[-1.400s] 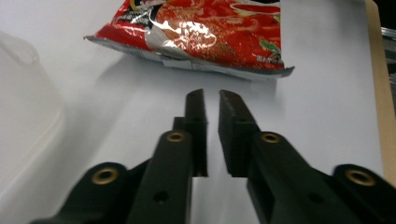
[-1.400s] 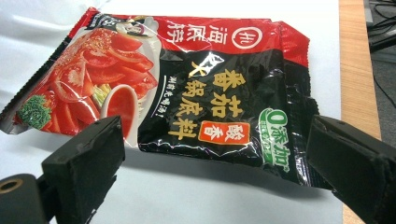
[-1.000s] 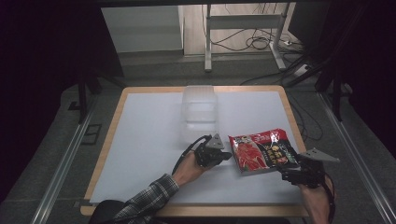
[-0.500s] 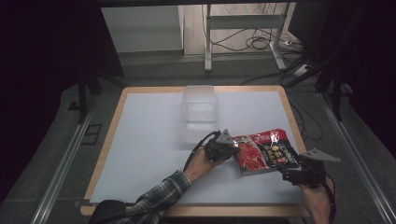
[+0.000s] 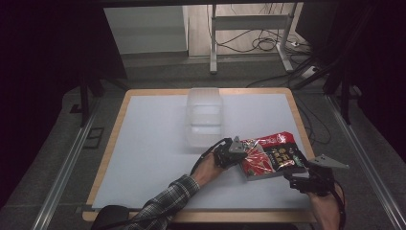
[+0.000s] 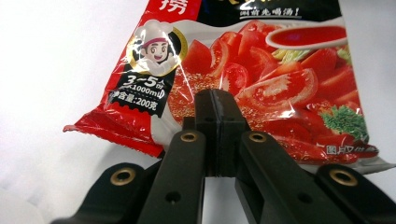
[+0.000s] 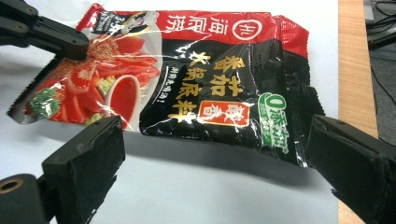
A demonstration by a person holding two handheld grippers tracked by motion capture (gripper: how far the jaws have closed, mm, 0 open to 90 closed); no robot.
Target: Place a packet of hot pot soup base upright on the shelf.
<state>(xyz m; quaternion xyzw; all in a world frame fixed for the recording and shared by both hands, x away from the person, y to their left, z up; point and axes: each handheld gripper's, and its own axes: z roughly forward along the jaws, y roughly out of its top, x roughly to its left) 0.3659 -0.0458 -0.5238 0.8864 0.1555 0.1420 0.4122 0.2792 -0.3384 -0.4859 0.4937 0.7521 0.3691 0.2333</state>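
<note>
A red and black soup-base packet [image 5: 270, 155] with tomato pictures lies on the white table mat [image 5: 153, 143] at the front right. My left gripper [image 5: 233, 149] is shut with nothing between its jaws. Its closed tip [image 6: 215, 100] sits over the packet's [image 6: 280, 79] red picture end, touching or just above it. In the right gripper view those black jaws reach in over the packet's [image 7: 210, 79] far left corner. My right gripper [image 5: 306, 181] stands wide open just in front of the packet's black end, with one pad [image 7: 88, 158] on each side and neither touching it.
A clear plastic container [image 5: 204, 122] stands on the mat behind the left gripper. The table's wooden edge [image 5: 300, 127] runs close along the packet's right side. Beyond the table are dark floor, metal rails and cables.
My left gripper has moved right across the mat and now has its shut tip at the packet's left end. The right gripper has stayed put.
</note>
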